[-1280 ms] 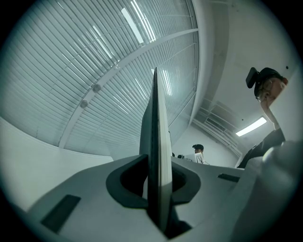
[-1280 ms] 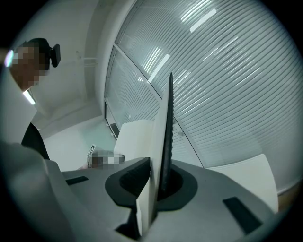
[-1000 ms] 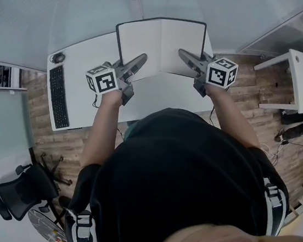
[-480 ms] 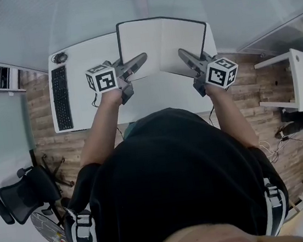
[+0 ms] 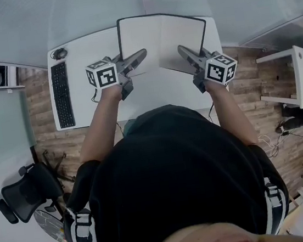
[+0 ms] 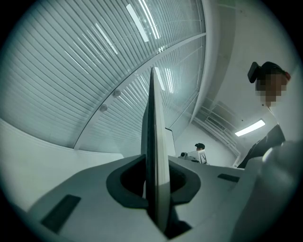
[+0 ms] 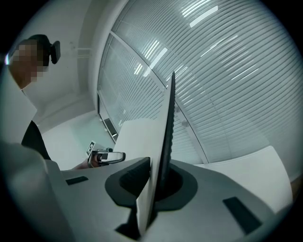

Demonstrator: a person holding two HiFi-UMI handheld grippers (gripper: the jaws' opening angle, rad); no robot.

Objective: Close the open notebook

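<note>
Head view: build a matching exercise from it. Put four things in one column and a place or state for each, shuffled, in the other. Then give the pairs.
Column A
1. notebook
2. keyboard
3. office chair
4. left hand-held gripper

Column B
a. off the desk, at the lower left of the view
b. open, with blank pages showing
c. shut on the notebook's left half
d. lying along the desk's left end

Pairs: 1-b, 2-d, 3-a, 4-c
</note>
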